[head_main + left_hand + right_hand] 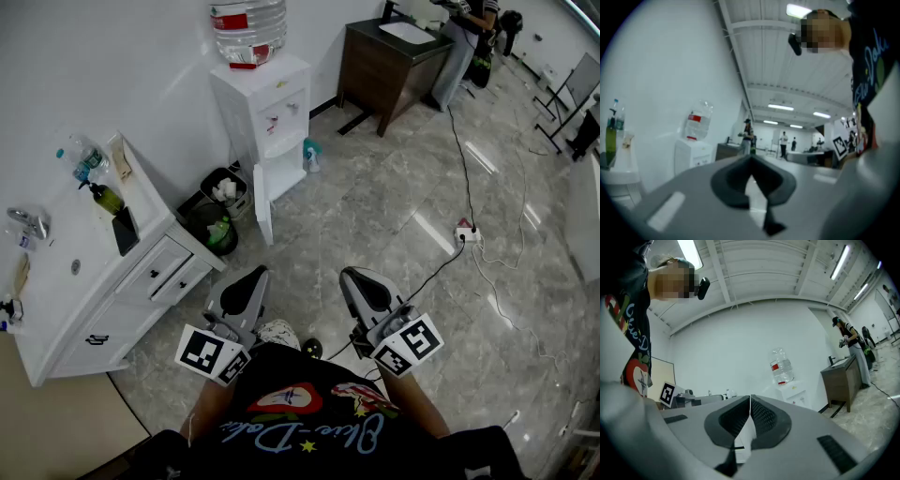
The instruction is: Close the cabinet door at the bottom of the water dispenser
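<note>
A white water dispenser (267, 112) with a clear bottle on top stands against the far wall. Its bottom cabinet door (262, 203) hangs open, swung out toward the left. The dispenser also shows far off in the left gripper view (693, 152) and the right gripper view (794, 392). My left gripper (255, 275) and right gripper (354, 277) are held close to my body, well short of the dispenser. Both are shut with nothing between the jaws.
A black bin (214, 228) and a second bin (225, 189) stand left of the open door. A white sink cabinet (112, 272) runs along the left wall. A dark wooden cabinet (389, 61) stands at the back right, with a person beside it. Cables and a power strip (467, 232) lie on the floor.
</note>
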Demonstrator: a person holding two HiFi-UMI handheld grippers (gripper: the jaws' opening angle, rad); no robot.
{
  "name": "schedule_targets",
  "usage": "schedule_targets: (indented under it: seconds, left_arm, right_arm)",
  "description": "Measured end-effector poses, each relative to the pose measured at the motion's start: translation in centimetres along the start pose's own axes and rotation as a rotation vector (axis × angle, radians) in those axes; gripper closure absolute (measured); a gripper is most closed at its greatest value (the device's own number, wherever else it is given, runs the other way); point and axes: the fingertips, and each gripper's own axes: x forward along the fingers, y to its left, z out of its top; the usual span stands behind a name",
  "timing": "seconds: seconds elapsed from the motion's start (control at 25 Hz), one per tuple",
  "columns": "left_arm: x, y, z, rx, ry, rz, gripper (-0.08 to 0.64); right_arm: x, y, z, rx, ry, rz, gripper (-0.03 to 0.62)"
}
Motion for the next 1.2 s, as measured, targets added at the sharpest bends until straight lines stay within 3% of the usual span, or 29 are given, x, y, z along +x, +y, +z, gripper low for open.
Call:
schedule_targets:
  seconds: [0.12, 0.28, 0.6, 0.8, 0.96, 1.12, 1.2]
  left_arm:
    - [2.2, 0.2, 0.0, 0.027, -0.016, -0.003, 0.561]
    - [5.5, 1.6, -1.1, 0.002, 0.003, -0.001, 0.561]
    - [16.7, 7.9, -3.8, 0.016, 0.031, -0.064, 0.561]
    - [24.4, 15.1, -6.3, -0.048, 0.055, -0.034, 0.561]
    - [29.7, 20.3, -9.1, -0.068, 0.068, -0.003, 0.560]
    - [34.5, 24.5, -12.5, -0.084, 0.104, 0.017, 0.561]
    - [36.2, 26.2, -15.0, -0.107, 0.138, 0.021, 0.560]
  right_arm:
    - [0.5, -2.4, 0.3, -0.003, -0.017, -0.013, 0.575]
    - [2.7, -5.0, 0.1, -0.004, 0.006, 0.009, 0.575]
    - [12.8, -14.9, -1.0, 0.025, 0.091, 0.012, 0.575]
    - [19.8, -22.7, 0.2, -0.099, 0.073, -0.056, 0.575]
    - [26.0, -28.6, -3.0, -0.109, 0.192, -0.069, 0.575]
    - [30.9, -33.3, -8.3, -0.034, 0.322, -0.073, 0.575]
    - [33.0, -35.1, -10.3, -0.039, 0.336, -0.084, 0.575]
